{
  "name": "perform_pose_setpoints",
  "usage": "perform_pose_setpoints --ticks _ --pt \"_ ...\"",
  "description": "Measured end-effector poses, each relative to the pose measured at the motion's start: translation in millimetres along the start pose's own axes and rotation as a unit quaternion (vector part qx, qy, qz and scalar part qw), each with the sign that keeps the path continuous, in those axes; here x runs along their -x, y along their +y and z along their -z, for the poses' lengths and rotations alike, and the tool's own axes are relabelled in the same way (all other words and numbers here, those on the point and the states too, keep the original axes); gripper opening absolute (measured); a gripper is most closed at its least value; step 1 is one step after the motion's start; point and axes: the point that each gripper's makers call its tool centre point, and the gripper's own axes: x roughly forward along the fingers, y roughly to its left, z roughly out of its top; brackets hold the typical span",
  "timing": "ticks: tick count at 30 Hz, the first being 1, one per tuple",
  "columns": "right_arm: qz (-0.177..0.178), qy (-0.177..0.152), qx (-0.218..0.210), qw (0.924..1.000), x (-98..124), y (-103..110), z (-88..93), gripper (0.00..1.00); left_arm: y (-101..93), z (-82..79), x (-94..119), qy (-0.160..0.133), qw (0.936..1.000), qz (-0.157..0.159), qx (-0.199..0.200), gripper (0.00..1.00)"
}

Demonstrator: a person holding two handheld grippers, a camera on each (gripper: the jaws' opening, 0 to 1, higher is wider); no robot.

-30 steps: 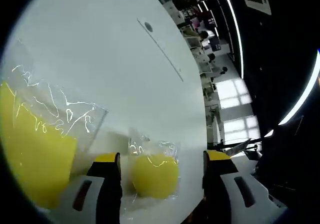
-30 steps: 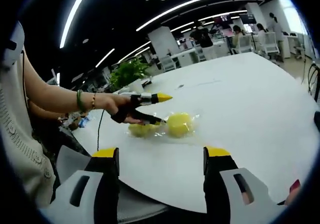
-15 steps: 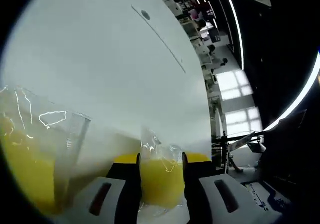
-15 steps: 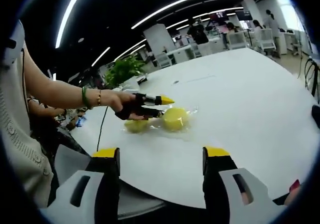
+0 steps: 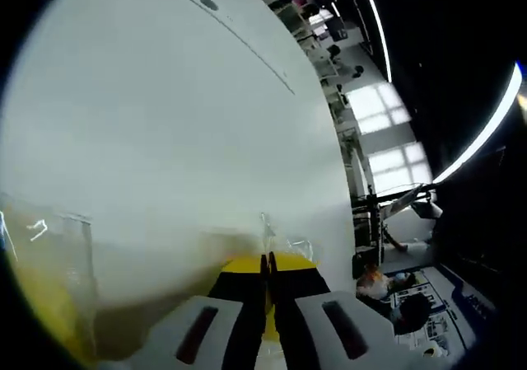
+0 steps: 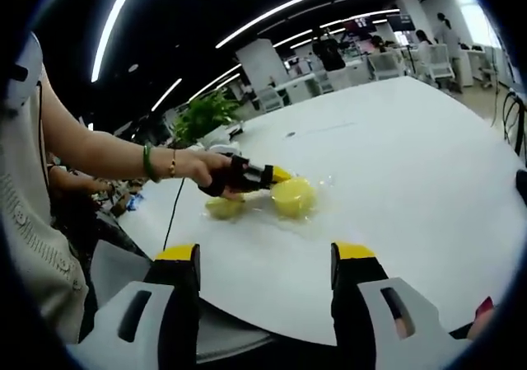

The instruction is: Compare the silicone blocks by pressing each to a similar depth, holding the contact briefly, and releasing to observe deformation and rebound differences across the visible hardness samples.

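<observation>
Two yellow silicone blocks in clear plastic wrap lie on the white table [image 6: 403, 156]. In the right gripper view, my left gripper [image 6: 280, 175], held by a hand [image 6: 206, 170], is shut at the upper left edge of the rounder block [image 6: 295, 198]. The smaller block [image 6: 224, 208] lies just left of it. In the left gripper view the jaws of my left gripper [image 5: 268, 260] stand pressed together, with a thin yellow sliver [image 5: 267, 329] and crinkled wrap [image 5: 278, 243] between them. The other wrapped block [image 5: 41, 304] is blurred at the lower left. My right gripper [image 6: 265, 253] stands open, well short of the blocks.
The table [image 5: 165, 98] stretches far ahead, with a small round cap [image 5: 208, 3] in its top. A green plant [image 6: 202, 119] stands behind the hand. Desks, chairs and people are in the background. A black cable [image 6: 171, 209] hangs over the table's near edge.
My left gripper has shut from wide open around the rounder block, first squeezing it, until the jaws nearly touch. The right gripper has stayed open and almost still.
</observation>
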Motion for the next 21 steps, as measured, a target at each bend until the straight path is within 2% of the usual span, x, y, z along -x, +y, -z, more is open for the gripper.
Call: perform_pose_setpoints --ticks 2,5,11,13,15,16,17,20,21 --pt "-0.001 0.001 0.003 1.0 -0.9 0.7 -0.8 0.59 1.1 -1.2 0.0 -0.002 0.9998 -0.001 -0.021 0.0" --pt "-0.004 0.001 0.003 1.0 -2.6 3.1 -1.5 0.59 0.7 -0.7 1.0 0.002 0.9998 0.005 -0.019 0.0" --pt "-0.01 0.006 0.009 0.9999 -3.9 8.9 -1.4 0.58 -7.0 0.3 6.0 -0.002 0.9971 0.01 -0.075 0.0" --pt "-0.012 0.007 0.011 0.9998 -4.2 10.1 -1.5 0.58 -10.3 2.8 10.9 0.012 0.9904 0.004 -0.137 0.0" --pt "-0.015 0.009 0.014 0.9997 -4.5 12.0 -1.8 0.58 -16.1 5.6 17.9 0.023 0.9783 -0.006 -0.206 0.0" --pt "-0.017 0.01 0.017 0.9997 -4.4 13.4 -2.4 0.58 -25.1 6.6 20.7 0.017 0.9806 0.006 -0.195 0.0" --pt "-0.018 0.01 0.019 0.9996 -4.4 14.2 -3.0 0.58 -29.2 7.2 23.7 0.02 0.9785 0.01 -0.205 0.0" --pt "-0.021 0.011 0.025 0.9994 -4.5 16.8 -5.8 0.58 -37.5 6.8 32.1 0.025 0.9565 0.001 -0.291 0.0" --pt "-0.023 0.011 0.028 0.9993 -4.8 18.7 -7.5 0.58 -41.5 7.7 36.1 0.023 0.9568 0.003 -0.29 0.0"
